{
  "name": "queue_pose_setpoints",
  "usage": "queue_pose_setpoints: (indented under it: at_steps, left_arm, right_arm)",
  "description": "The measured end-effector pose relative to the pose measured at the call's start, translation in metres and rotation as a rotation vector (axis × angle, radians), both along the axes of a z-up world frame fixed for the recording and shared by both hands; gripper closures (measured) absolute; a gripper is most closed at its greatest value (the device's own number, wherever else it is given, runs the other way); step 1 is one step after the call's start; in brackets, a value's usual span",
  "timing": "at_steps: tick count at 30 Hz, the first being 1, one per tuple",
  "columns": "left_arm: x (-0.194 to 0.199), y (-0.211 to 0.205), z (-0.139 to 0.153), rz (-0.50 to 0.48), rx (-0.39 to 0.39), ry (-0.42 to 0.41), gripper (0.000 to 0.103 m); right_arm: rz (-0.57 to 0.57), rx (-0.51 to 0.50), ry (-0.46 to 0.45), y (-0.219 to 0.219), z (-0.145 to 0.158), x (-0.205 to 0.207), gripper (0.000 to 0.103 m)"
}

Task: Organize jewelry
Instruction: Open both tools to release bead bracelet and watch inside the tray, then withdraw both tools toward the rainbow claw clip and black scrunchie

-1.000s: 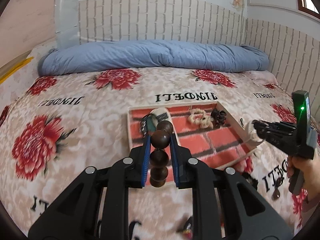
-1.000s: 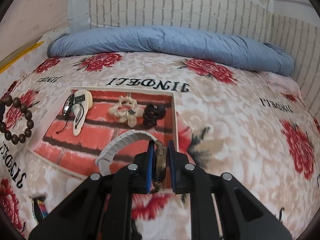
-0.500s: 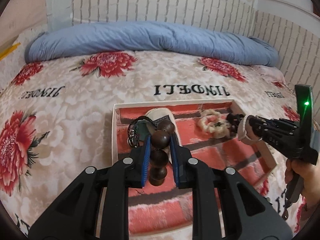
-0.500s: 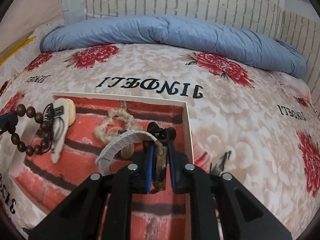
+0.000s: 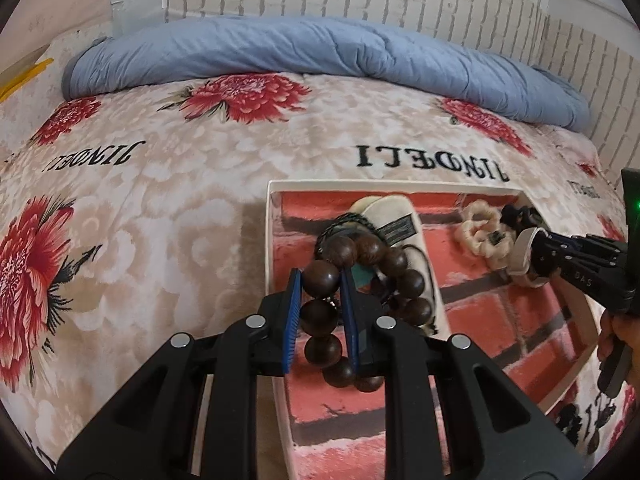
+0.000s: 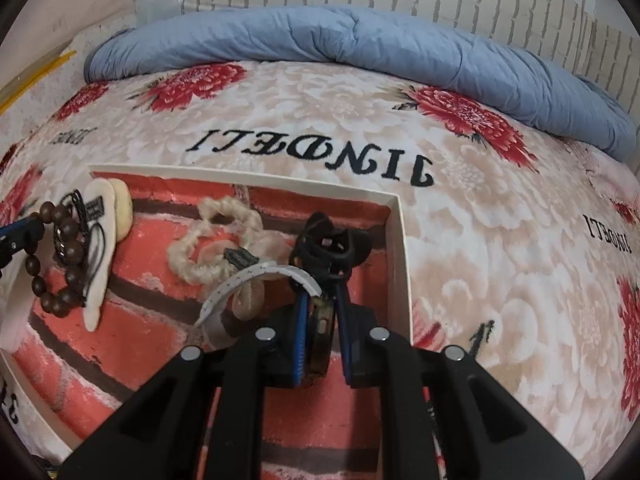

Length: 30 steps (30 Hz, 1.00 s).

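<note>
Looking along the left gripper (image 5: 320,292), its blue pads are clamped on a dark wooden bead bracelet (image 5: 362,280), whose loop hangs over the left part of a shallow white tray (image 5: 269,248) lined with a red brick print. Beneath it lies a cream card (image 5: 404,236) with a black cord; a cream scrunchie (image 5: 482,232) sits further right, near the right gripper (image 5: 532,258).

In the right wrist view, the right gripper (image 6: 322,300) pinches a watch (image 6: 320,328) by its case, the white strap (image 6: 256,280) arching left over the scrunchie (image 6: 212,248). A black scrunchie (image 6: 332,240) lies just ahead, near the tray's right wall (image 6: 400,248), on a flowered bedspread (image 6: 500,240).
</note>
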State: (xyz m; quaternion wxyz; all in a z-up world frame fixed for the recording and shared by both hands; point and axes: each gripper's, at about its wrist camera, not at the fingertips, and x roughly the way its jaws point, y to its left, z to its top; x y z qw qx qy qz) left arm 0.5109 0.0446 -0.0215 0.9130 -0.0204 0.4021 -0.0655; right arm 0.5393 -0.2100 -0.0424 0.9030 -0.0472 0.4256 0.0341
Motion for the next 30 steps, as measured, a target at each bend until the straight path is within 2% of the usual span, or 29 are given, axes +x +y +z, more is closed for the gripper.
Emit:
queue_pose_setpoints:
  at_steps: [8,16,18,20,22,24,26,30]
  left_arm:
    - [0.004,0.003,-0.014,0.013,0.010,0.022,0.085]
    - [0.003,-0.003,-0.014,0.022,0.039,0.022,0.083]
    - [0.003,-0.004,-0.014,0.020,0.033,0.026,0.077]
    - [0.001,-0.006,-0.012,0.017,0.031,0.024,0.063]
    - [-0.002,-0.008,-0.010,0.009,0.035,0.022,0.056]
    - [-0.006,-0.010,-0.005,0.011,0.049,0.013,0.053]
    - [-0.011,-0.012,0.001,0.013,0.051,0.000,0.046]
    - [-0.024,-0.015,0.016,0.010,0.029,-0.031,0.030]
  right_arm:
    - [0.002,0.012,0.017,-0.002,-0.004,0.004,0.088]
    - [0.007,0.000,0.052,-0.001,-0.013,0.002,0.087]
    - [0.014,-0.016,0.057,0.001,-0.014,0.001,0.086]
    - [0.020,-0.013,0.070,0.000,-0.014,-0.001,0.077]
    - [0.022,0.000,0.057,-0.002,-0.010,-0.006,0.062]
    - [0.026,0.019,0.048,-0.004,-0.005,-0.011,0.058]
    - [0.031,0.052,0.044,-0.007,0.002,-0.017,0.055]
    - [0.045,0.069,-0.001,-0.010,0.024,-0.037,0.040]
